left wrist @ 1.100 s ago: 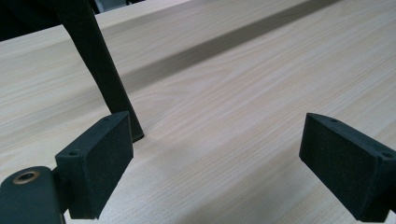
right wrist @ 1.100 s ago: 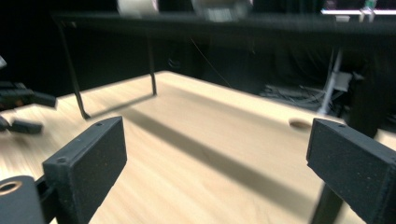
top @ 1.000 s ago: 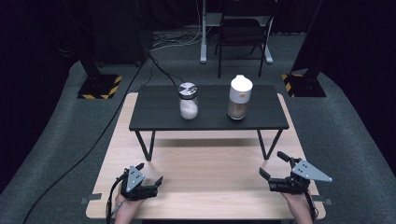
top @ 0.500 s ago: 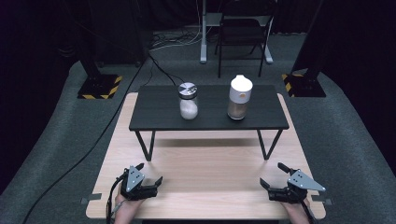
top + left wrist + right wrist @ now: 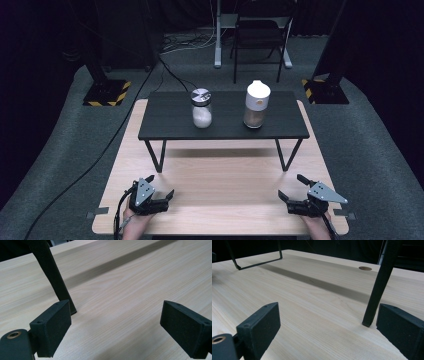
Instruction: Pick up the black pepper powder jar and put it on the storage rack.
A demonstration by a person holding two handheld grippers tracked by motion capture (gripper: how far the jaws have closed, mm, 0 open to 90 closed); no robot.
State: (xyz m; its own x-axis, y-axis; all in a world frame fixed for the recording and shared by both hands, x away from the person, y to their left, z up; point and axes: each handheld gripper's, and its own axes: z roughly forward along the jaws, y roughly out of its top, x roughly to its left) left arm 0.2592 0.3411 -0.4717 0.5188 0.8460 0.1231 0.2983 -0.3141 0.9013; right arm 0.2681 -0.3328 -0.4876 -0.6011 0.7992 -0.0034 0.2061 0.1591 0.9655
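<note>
The left gripper [image 5: 159, 196] rests low on the wooden table [image 5: 225, 170], its fingers [image 5: 51, 328] spread wide with nothing between them; a black stand leg [image 5: 53, 277] stands just beyond its fingers. The right gripper [image 5: 291, 191] sits low too, its fingers [image 5: 259, 328] wide and empty. Well ahead of both, on the black stand [image 5: 165, 120], stand a glass jar [image 5: 201, 108] and a white-capped bottle [image 5: 257, 104].
</note>
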